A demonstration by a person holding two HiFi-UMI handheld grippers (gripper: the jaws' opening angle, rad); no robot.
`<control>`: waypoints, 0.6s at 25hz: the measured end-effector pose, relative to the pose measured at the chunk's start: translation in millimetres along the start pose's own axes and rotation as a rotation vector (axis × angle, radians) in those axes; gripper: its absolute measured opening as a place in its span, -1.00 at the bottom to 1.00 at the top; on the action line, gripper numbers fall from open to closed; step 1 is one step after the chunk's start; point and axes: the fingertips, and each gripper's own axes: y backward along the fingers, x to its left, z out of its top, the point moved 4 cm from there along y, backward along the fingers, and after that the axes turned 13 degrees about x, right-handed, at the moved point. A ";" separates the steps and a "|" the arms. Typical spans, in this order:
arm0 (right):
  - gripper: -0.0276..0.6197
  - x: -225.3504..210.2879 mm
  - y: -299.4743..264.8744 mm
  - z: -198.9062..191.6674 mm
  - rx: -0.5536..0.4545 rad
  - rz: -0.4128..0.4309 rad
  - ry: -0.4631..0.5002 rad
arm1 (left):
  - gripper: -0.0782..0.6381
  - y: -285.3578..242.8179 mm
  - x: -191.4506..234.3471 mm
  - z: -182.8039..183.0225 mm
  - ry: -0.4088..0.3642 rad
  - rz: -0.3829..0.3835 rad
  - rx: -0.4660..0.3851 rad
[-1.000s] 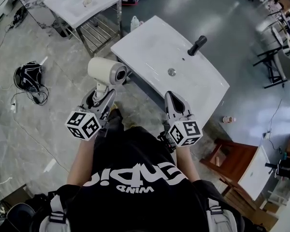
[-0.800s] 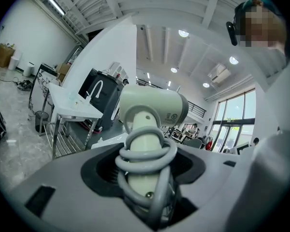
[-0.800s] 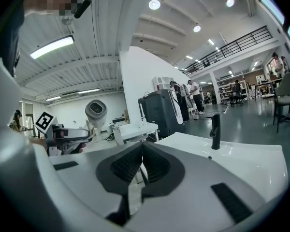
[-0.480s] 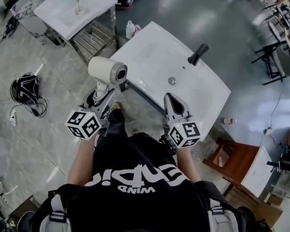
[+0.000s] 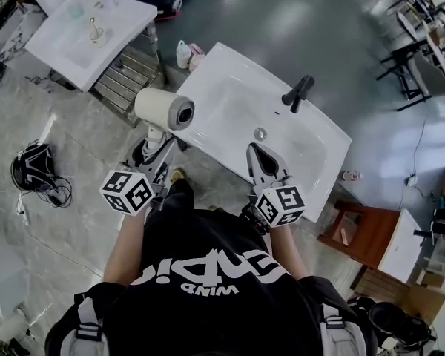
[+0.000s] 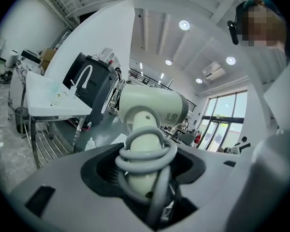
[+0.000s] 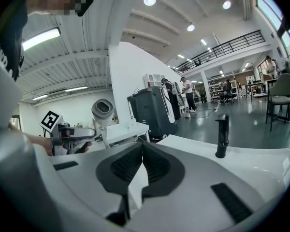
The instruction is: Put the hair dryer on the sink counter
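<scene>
The hair dryer [image 5: 165,110] is held off the floor at the left edge of the sink desk [image 5: 222,73], not yet on it. From the head view its cream barrel overlaps that edge, with the round grey end turned toward the desk. The left tool [image 5: 153,148] is clamped on the dryer's handle. In the left gripper view both pads press the handle, and the pale cord [image 6: 146,151] is wound round it in loops just above the jaws. The barrel stands upright above the grip, crosswise to the handle.

The right tool [image 5: 254,151] has its jaws together at the tips with nothing between them. It hangs over the near part of the desk's bowl, well apart from the dryer.

The bowl sunk into the white desk shows a round metal drain [image 5: 260,133] just beyond the right tool's tips. A black faucet [image 5: 297,93] stands on the far rim.

To the upper left, apart from the desk, is a second sink [image 5: 52,50]. It carries a pale translucent cup [image 5: 76,10] and a small brassy fitting [image 5: 95,30]. I cannot tell whether either sits in its bowl or on the rim. A wire rack [image 5: 119,87] lies beneath it. Two small bottles [image 5: 182,53] stand on the floor [image 5: 74,199] between the two sinks.
</scene>
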 end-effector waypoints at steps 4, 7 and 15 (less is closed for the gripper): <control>-0.86 -1.5 -12.6 8.1 -0.014 -0.071 -0.036 | -0.01 -23.0 13.8 21.4 -0.015 -0.062 0.037; -0.86 -2.8 -19.6 19.0 -0.035 -0.125 -0.063 | -0.01 -37.3 21.3 40.4 -0.043 -0.107 0.055; -0.86 -8.3 -21.8 32.5 -0.057 -0.265 -0.116 | -0.01 -68.2 35.4 64.1 -0.119 -0.198 0.127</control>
